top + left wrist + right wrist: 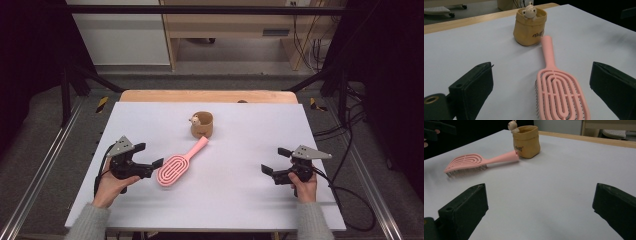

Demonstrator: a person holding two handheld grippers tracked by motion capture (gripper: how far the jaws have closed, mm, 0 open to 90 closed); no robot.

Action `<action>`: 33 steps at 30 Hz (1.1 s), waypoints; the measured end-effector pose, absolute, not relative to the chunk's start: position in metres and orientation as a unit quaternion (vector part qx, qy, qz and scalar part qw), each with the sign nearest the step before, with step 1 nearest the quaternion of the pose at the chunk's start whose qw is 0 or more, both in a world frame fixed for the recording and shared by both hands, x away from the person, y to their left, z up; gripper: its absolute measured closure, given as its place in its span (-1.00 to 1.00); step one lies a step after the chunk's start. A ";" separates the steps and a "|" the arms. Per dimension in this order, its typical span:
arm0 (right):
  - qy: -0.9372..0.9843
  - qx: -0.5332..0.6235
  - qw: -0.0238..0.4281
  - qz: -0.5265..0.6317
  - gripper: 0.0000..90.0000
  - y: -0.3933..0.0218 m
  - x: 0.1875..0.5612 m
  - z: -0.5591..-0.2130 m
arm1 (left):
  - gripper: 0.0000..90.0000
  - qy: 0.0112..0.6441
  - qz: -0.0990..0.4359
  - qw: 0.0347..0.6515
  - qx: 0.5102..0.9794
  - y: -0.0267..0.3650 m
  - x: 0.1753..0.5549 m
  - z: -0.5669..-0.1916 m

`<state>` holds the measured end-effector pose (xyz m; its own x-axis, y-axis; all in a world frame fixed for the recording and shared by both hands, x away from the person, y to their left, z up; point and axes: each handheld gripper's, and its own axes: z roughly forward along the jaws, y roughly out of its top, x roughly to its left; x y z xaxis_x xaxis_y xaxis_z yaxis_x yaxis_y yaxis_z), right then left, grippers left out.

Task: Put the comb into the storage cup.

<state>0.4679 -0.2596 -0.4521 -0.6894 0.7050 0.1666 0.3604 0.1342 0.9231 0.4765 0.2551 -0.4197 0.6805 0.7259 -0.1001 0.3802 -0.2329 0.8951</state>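
Observation:
A pink vented hairbrush (178, 163) (559, 87) (474, 162) lies bristles down on the white table, its handle tip beside a small tan pot (202, 125) (530, 27) (526, 141) with a little bear figure (194, 119) on its rim. My left gripper (150, 156) (541, 90) stands open just left of the brush head, which lies between its jaws in the left gripper view. My right gripper (275, 161) (540, 207) is open at the table's right side, with bare table between its jaws.
The white table top (240, 200) ends in a wooden strip (207, 96) at the far side. Metal frame rails run along both sides, and cables (350, 195) trail off the right edge. Shelving stands on the floor beyond.

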 end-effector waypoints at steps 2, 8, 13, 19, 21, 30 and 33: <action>0.737 0.361 0.157 0.549 -0.99 -0.260 0.468 -0.452 | -0.87 0.361 0.173 0.501 0.768 0.252 0.478 -0.419; 0.737 0.361 0.157 0.550 -0.99 -0.260 0.468 -0.452 | -0.71 0.361 0.170 0.496 0.771 0.243 0.483 -0.415; 0.737 0.361 0.157 0.550 -0.99 -0.260 0.468 -0.452 | -0.59 0.359 0.166 0.496 0.773 0.239 0.486 -0.413; 0.737 0.361 0.157 0.550 -0.99 -0.260 0.468 -0.452 | -0.42 0.363 0.171 0.494 0.771 0.233 0.488 -0.412; 0.737 0.361 0.157 0.550 -0.99 -0.260 0.468 -0.452 | -0.31 0.364 0.172 0.492 0.772 0.231 0.490 -0.411; 0.737 0.361 0.157 0.550 -0.99 -0.260 0.468 -0.452 | 0.11 0.370 0.169 0.485 0.774 0.223 0.497 -0.410; 0.737 0.361 0.157 0.549 -0.99 -0.260 0.468 -0.452 | 0.24 0.373 0.169 0.485 0.773 0.221 0.500 -0.409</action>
<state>0.4681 -0.2596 -0.4524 -0.6896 0.7051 0.1651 0.3597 0.1357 0.9231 0.4998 0.2213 -0.4088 0.6648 0.7401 -0.1010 0.4133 -0.2519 0.8751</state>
